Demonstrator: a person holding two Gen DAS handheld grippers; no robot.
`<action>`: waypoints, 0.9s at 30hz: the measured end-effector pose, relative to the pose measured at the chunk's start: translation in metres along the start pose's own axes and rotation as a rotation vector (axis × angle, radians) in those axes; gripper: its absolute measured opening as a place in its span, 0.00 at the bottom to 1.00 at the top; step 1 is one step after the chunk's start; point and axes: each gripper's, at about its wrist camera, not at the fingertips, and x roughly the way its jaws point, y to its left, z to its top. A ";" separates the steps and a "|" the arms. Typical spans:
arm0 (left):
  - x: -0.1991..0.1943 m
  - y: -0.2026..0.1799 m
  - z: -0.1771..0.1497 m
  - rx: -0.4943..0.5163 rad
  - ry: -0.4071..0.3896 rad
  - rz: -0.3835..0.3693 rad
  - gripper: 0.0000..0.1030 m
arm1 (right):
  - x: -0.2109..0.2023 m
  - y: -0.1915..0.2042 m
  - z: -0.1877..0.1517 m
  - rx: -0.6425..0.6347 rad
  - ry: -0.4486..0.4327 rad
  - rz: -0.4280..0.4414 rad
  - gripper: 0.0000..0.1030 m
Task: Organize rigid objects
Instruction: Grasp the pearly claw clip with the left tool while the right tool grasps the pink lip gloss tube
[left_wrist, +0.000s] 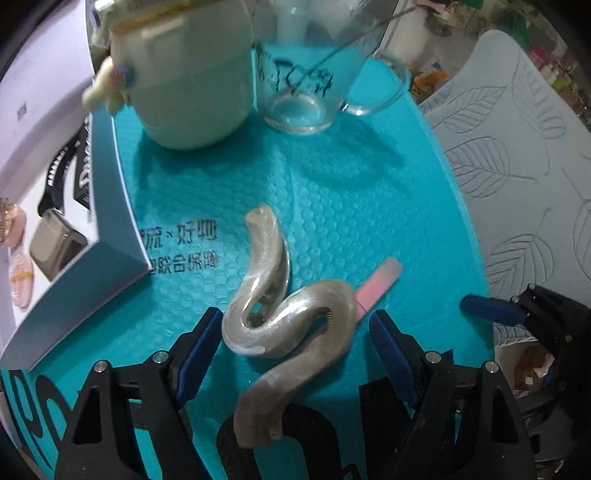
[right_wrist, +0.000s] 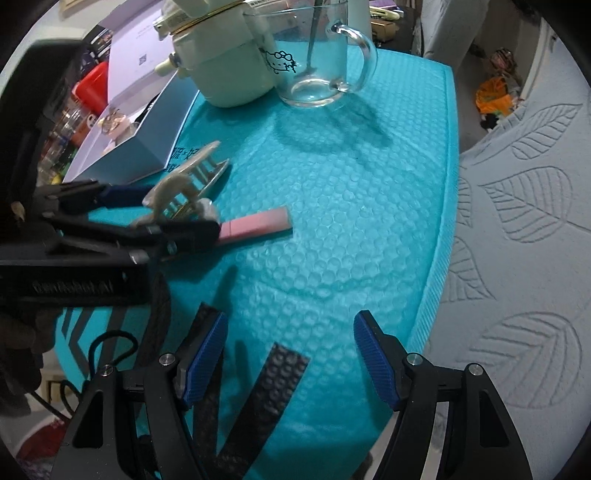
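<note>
Looking down the left wrist view: left tongs (left_wrist: 291, 341) stand wide, pads not pressing, with the pearly S-shaped hair claw (left_wrist: 284, 306) right between them on the teal bubble mailer (left_wrist: 369, 206). The claw's long axis runs from bottom centre up and slightly left, away from the camera, its far tip pointing toward the cream jar (left_wrist: 188, 77). A pink stick (left_wrist: 378, 284) pokes out from under the claw toward the upper right. The open gift box (left_wrist: 74, 258) sits left, the glass mug (left_wrist: 314, 85) far ahead.

Right wrist view: right tongs (right_wrist: 290, 356) are wide and empty over bare mailer. The claw lies well off to their upper left, inside the left tongs, teeth visible. The left hand is clearly nearer, so closing across the claw's narrow width looks like the next move.
</note>
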 end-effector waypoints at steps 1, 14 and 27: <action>0.002 0.002 0.001 -0.008 0.005 -0.006 0.79 | 0.001 0.000 0.002 -0.005 -0.001 0.001 0.69; -0.014 0.037 -0.004 -0.041 -0.090 -0.107 0.54 | 0.012 0.007 0.024 -0.047 0.002 0.012 0.69; -0.049 0.080 -0.041 -0.117 -0.117 0.015 0.54 | 0.032 0.037 0.049 -0.021 -0.003 0.072 0.69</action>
